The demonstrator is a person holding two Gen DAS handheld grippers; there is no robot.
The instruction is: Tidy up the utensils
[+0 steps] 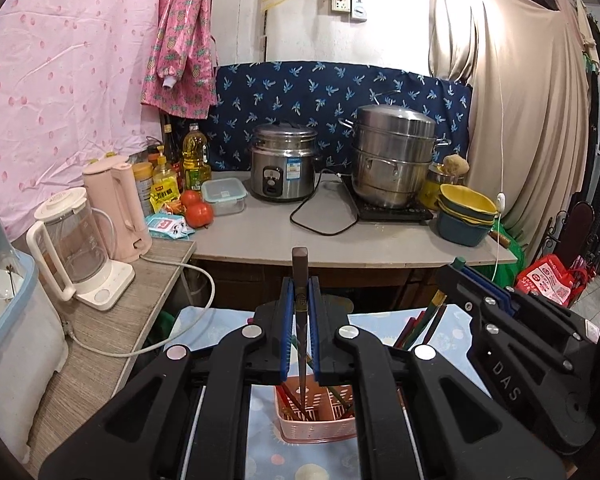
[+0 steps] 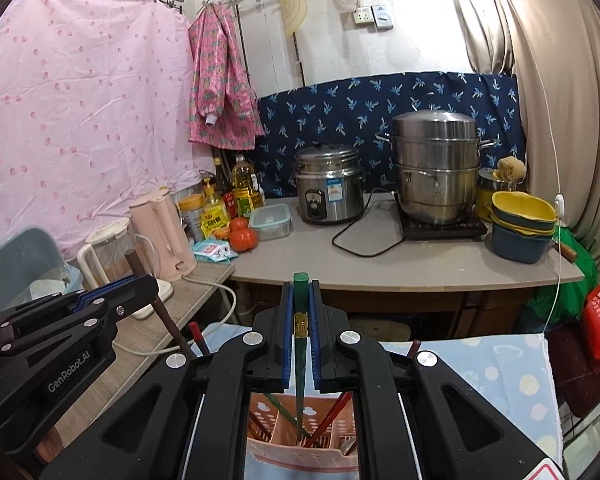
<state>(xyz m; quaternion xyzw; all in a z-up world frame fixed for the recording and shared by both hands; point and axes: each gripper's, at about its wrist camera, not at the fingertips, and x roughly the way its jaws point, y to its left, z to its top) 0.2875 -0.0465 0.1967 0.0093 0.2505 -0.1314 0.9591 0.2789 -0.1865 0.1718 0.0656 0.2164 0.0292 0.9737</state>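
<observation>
On the left, our left gripper [image 1: 300,292] is pinched on a brown chopstick [image 1: 300,280], blue pads pressed against its sides. The stick's long axis runs along the fingers: the square blunt end juts out past the fingertips toward the counter [image 1: 380,248], and the thin end slants down to the pink basket [image 1: 318,428] below. From the right wrist view this gripper sits low on the left, and the stick leans with its top tilted left. The stick is dark brown with a small gold mark partway along. To the right, our right gripper [image 2: 300,292] is clamped on a green chopstick [image 2: 300,300] in the same way, blunt end up and forward, tip down into the basket [image 2: 300,440]. It is dark green with a gold band near the fingers. Both grippers point forward and somewhat downward, side by side over the basket, which stands on a blue dotted cloth [image 2: 500,380] and holds more red and green sticks leaning at angles.
</observation>
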